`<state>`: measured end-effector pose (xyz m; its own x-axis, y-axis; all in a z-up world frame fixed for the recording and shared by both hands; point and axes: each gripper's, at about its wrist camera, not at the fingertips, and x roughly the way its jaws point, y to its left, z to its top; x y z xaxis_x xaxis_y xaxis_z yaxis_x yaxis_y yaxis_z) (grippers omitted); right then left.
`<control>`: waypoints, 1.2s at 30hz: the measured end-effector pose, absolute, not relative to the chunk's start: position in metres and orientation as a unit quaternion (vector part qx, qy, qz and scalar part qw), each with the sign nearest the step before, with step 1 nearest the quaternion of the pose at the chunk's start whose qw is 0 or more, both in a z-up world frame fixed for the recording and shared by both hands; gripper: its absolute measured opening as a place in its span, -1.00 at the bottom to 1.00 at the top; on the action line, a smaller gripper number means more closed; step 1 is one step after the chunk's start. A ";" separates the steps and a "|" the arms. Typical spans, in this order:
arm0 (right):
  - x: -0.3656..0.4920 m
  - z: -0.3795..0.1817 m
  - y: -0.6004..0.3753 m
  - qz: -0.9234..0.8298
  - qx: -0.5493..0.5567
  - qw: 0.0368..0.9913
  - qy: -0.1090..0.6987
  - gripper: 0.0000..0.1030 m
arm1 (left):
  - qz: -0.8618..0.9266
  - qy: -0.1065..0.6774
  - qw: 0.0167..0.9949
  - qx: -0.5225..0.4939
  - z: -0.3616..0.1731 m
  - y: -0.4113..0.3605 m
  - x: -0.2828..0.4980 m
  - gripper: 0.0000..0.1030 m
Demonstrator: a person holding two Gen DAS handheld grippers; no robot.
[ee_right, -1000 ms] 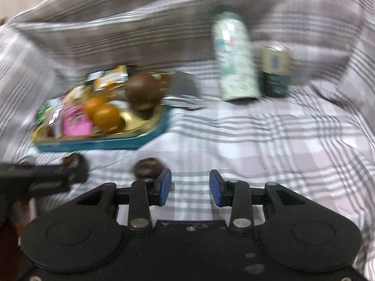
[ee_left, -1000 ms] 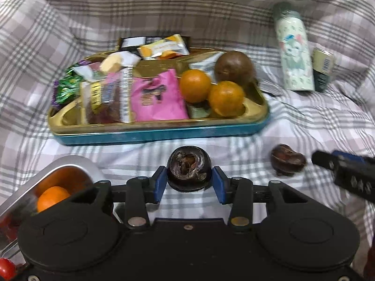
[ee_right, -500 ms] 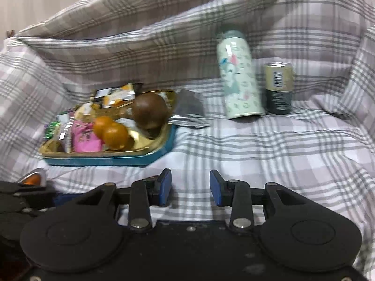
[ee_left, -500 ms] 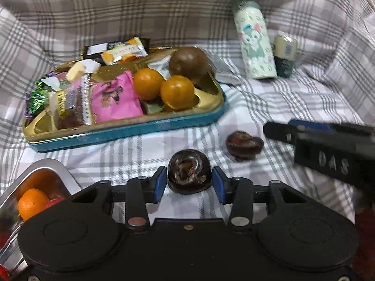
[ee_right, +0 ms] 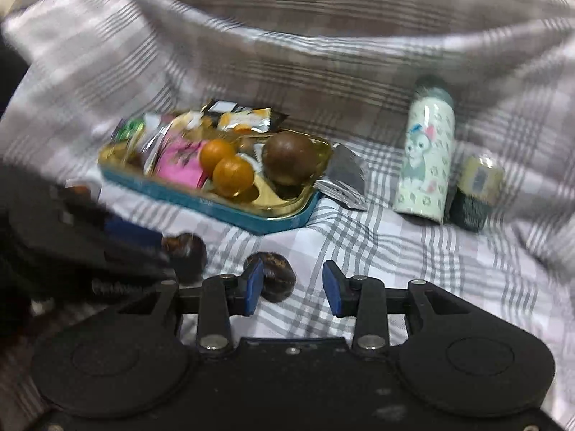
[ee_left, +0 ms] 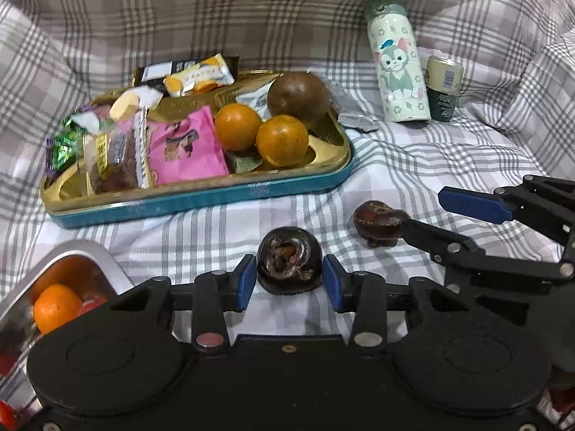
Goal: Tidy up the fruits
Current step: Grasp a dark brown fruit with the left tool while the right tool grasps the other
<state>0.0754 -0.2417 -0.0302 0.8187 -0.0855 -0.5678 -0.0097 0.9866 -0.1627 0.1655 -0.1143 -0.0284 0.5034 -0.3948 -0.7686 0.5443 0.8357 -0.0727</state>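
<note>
Your left gripper (ee_left: 289, 282) is closing around the dark fruit (ee_left: 289, 265): the fruit sits between the blue pads (ee_left: 246, 285), and I see a sliver of gap each side, so I'd call it not yet pinched. Landmark is the tin tray (ee_left: 201, 201): that fruit lies on the cloth (ee_left: 413, 165) just in front of the tray's front wall, and the second dark fruit (ee_left: 377, 223) is to its right, near the tray's right corner. Finish the close slowly; the skin looks wrinkled and soft, so stop as soon as both pads bear, no extra squeeze. Keep the pads at the widest part of the fruit, level with each other, or it'll likely squirt out forward toward the tray. Lift straight up before you swing left to the steel bowl (ee_left: 86, 255), which sits in front of the tray's left end with an orange (ee_left: 55, 307) already in it. Your right gripper (ee_right: 291, 289) is empty, jaws apart with nothing between them; its left pad sits just in front of the second fruit, which lies off-centre to the left. Shift it left to centre that fruit before closing, and hold off till your left gripper clears, since they're close together. Right view is blurred, so settle first.
</note>
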 end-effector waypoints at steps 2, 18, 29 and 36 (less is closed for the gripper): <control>0.079 -0.035 -0.238 -0.026 -0.098 0.949 0.299 -0.24 | -0.273 0.424 0.860 0.081 -0.029 -0.112 0.167 -0.03; 0.097 -0.043 -0.265 -0.015 0.063 0.942 0.329 -0.41 | -0.271 0.432 0.859 0.057 -0.028 -0.104 0.172 -0.03; 0.089 -0.065 -0.343 -0.032 0.352 0.858 0.374 -0.86 | -0.266 0.396 0.877 0.060 -0.022 -0.111 0.169 -0.04; 0.080 -0.046 -0.325 -0.065 0.254 0.908 0.327 -0.45 | -0.253 0.399 0.880 0.054 -0.023 -0.112 0.172 -0.04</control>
<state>0.0802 -0.3249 -0.0462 0.7775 0.0487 -0.6270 0.2834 0.8629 0.4185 0.1717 -0.1118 -0.0233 0.5536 -0.4026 -0.7290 0.4888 0.8658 -0.1069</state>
